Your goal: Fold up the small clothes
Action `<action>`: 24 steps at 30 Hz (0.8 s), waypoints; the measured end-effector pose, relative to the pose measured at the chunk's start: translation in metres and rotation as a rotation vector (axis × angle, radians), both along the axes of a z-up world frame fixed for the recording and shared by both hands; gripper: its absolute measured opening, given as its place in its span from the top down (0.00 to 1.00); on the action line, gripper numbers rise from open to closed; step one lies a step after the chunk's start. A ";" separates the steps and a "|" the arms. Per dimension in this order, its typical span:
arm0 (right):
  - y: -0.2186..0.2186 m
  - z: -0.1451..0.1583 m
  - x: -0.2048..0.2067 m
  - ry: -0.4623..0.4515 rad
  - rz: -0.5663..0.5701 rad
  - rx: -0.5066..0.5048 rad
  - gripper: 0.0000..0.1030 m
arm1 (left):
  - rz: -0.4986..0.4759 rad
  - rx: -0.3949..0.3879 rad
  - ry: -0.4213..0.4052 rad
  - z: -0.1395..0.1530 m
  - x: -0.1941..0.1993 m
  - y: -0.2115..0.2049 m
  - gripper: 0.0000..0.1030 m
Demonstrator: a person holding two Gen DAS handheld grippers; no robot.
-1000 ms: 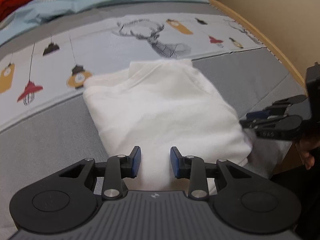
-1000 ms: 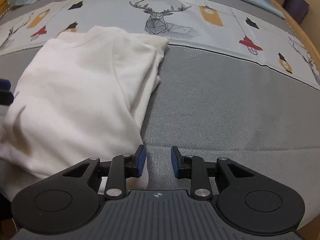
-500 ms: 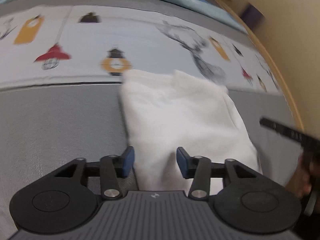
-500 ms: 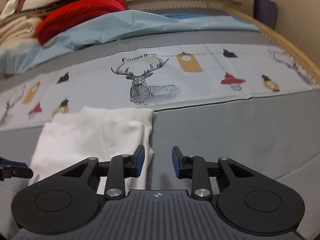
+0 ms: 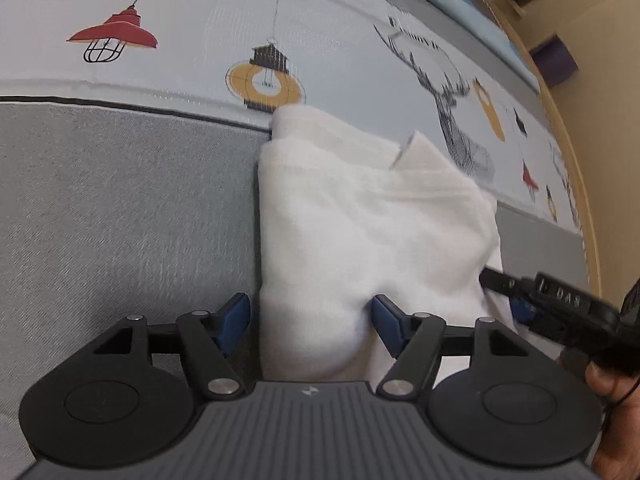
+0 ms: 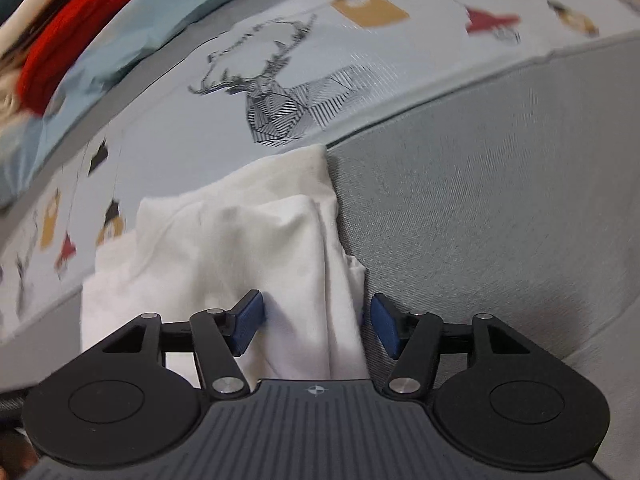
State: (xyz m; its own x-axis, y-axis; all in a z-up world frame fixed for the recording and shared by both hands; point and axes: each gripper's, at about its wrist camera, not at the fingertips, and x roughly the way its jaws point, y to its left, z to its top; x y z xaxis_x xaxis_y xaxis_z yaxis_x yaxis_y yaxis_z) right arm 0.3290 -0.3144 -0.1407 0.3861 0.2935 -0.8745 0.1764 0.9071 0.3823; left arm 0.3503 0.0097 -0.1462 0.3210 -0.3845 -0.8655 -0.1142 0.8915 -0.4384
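left claw (image 5: 310, 322): spread; jaws have just been opening. Near-left edge of the white garment (image 5: 372, 236) sits between the pads, not pinched. Left pad is over the grey bed cover (image 5: 120, 220), right pad over the cloth.
right claw (image 6: 318, 326): spread; jaws have just been opening. Garment's near-right edge (image 6: 248, 248) lies between the pads with a gap on both sides. Right pad is beside the cloth edge, over grey cover.
right claw, seen from left wrist view (image 5: 520, 296): to the right of the left claw, tips at the garment's right edge; touching or not, cannot tell.
hand (image 5: 608, 376): partly visible behind the right claw, lower right.
garment: folded, layered, lying flat on the bed straight ahead of both claws. Far end reaches the printed sheet (image 5: 320, 40) with its deer and lantern pattern.
beyond right claw, far left: light blue sheet (image 6: 140, 20) and red cloth (image 6: 68, 40), well apart from the garment, blurred.
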 end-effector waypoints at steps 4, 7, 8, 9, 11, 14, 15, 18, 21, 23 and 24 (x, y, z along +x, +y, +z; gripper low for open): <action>0.006 0.000 0.005 -0.020 0.028 -0.018 0.42 | 0.020 -0.017 -0.042 -0.001 0.010 -0.002 0.38; 0.007 0.002 0.011 -0.050 0.038 -0.006 0.72 | 0.006 -0.011 -0.084 0.000 0.016 -0.002 0.73; 0.008 0.003 0.013 -0.065 0.029 -0.011 0.81 | 0.001 0.003 -0.110 0.004 0.017 -0.002 0.77; 0.009 0.006 0.014 -0.087 0.021 -0.020 0.84 | -0.010 0.033 -0.153 0.012 0.018 -0.003 0.78; 0.012 0.015 0.017 -0.160 0.001 0.008 0.84 | -0.014 0.097 -0.262 0.031 0.019 -0.005 0.78; 0.023 0.035 0.020 -0.310 0.015 0.044 0.85 | 0.050 0.151 -0.377 0.053 0.018 0.005 0.73; 0.027 0.039 0.020 -0.340 0.022 0.029 0.84 | 0.084 0.170 -0.383 0.057 0.017 0.009 0.70; 0.037 0.045 0.019 -0.347 0.009 -0.156 0.67 | 0.121 0.187 -0.370 0.064 0.014 0.020 0.67; 0.029 0.050 0.011 -0.350 -0.001 -0.174 0.59 | 0.064 0.211 -0.388 0.071 0.005 0.021 0.67; 0.024 0.056 0.004 -0.362 0.028 -0.143 0.59 | 0.013 0.221 -0.389 0.073 -0.001 0.018 0.67; 0.024 0.060 -0.001 -0.370 0.052 -0.142 0.59 | -0.011 0.212 -0.379 0.071 -0.004 0.017 0.67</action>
State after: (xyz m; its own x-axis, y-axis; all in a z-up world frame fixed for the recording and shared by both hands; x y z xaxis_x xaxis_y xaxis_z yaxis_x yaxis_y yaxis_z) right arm 0.3285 -0.2900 -0.0810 0.6704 0.2071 -0.7125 0.0028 0.9595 0.2815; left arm 0.3459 0.0263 -0.0748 0.6279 -0.2164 -0.7476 0.0295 0.9665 -0.2550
